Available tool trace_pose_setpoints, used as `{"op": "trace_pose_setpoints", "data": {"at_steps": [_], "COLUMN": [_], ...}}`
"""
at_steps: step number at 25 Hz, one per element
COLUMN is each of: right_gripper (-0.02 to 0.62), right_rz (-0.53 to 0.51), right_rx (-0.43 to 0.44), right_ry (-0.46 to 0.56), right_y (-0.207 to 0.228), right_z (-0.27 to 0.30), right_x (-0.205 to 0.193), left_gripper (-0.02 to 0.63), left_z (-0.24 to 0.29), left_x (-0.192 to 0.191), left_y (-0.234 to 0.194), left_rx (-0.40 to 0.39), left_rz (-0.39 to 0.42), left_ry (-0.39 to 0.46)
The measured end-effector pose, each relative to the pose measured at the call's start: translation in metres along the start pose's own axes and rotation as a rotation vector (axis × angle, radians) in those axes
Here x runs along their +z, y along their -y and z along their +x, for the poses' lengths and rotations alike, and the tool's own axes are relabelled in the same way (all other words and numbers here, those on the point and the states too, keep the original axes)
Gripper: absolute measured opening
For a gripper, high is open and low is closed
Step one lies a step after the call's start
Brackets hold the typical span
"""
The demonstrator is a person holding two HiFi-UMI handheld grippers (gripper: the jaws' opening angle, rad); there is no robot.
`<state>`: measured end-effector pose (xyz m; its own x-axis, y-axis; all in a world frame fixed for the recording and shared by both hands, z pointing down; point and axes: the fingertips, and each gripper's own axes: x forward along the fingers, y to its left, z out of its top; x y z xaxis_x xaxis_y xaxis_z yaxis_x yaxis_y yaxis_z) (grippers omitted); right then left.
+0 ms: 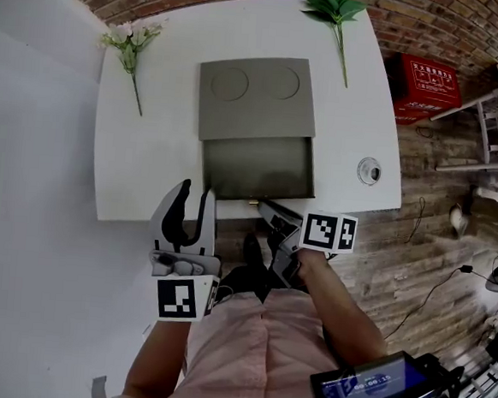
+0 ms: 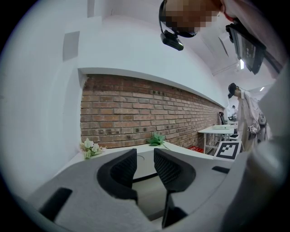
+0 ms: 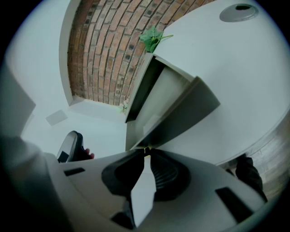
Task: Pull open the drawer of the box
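The grey box [image 1: 255,96] sits in the middle of the white counter [image 1: 149,160]. Its drawer [image 1: 257,167] is pulled far out toward the person, and its front is near the counter's edge. The right hand-held gripper [image 3: 145,156] has its jaws almost together, pinching the drawer's little handle [image 3: 145,149]. The left hand-held gripper [image 2: 145,165] is open and holds nothing. It hangs near the counter's edge and does not touch the box. The handle is very small, so it could slip out of the pads. Nothing holds the box down, so a hard tug could slide the whole box to the edge. One more long pull might bring the drawer right out, and it could fall. A red case [image 1: 425,86] on the floor has white writing, too small to read. A small screen [image 1: 370,385] shows numbers, but they are blurry.
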<state>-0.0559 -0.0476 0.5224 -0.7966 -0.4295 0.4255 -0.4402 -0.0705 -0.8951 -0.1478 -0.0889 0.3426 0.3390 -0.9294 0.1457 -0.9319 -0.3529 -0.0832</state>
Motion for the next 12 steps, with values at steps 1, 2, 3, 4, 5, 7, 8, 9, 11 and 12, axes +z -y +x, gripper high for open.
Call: {"op": "trace_pose_setpoints", "data": {"at_steps": [1, 2, 3, 4, 5, 7, 8, 9, 11, 12], "right_gripper": [0.049, 0.049, 0.049, 0.048, 0.049, 0.049, 0.048, 0.049, 0.049, 0.048], "right_rz": [0.000, 0.001, 0.003, 0.004, 0.005, 0.005, 0.005, 0.005, 0.006, 0.005], "right_rx": [0.000, 0.001, 0.001, 0.001, 0.002, 0.003, 0.003, 0.004, 0.004, 0.004], "right_ry": [0.000, 0.000, 0.000, 0.000, 0.000, 0.000, 0.001, 0.002, 0.004, 0.004], "right_y": [0.0002, 0.0002, 0.0000, -0.0003, -0.0006, -0.0006, -0.0005, -0.0003, 0.0000, 0.0001], "right_z": [0.0000, -0.0002, -0.0006, -0.0013, -0.0021, -0.0032, -0.0034, -0.0035, -0.0035, -0.0037], "right_x": [-0.0007, -0.0015, -0.0022, -0.0029, -0.0033, -0.0040, -0.0044, -0.0050, -0.0065, -0.0074], "left_gripper": [0.123, 0.123, 0.123, 0.123, 0.123, 0.123, 0.123, 0.123, 0.123, 0.123], "left_z": [-0.0003, -0.0008, -0.0013, -0.0019, -0.0024, -0.0033, -0.0037, -0.0042, -0.0055, -0.0062], "left_x": [0.0001, 0.0004, 0.0009, 0.0014, 0.0020, 0.0027, 0.0026, 0.0023, 0.0018, 0.0017], "left_y": [0.0001, 0.0002, 0.0006, 0.0011, 0.0019, 0.0033, 0.0038, 0.0040, 0.0039, 0.0039], "left_rx": [-0.001, -0.001, -0.002, -0.003, -0.003, -0.004, -0.005, -0.005, -0.007, -0.007], "left_rz": [0.001, 0.002, 0.003, 0.004, 0.004, 0.006, 0.006, 0.006, 0.008, 0.008], "left_ry": [0.000, 0.000, 0.000, 0.000, 0.000, 0.000, 0.000, 0.000, 0.001, 0.002]}}
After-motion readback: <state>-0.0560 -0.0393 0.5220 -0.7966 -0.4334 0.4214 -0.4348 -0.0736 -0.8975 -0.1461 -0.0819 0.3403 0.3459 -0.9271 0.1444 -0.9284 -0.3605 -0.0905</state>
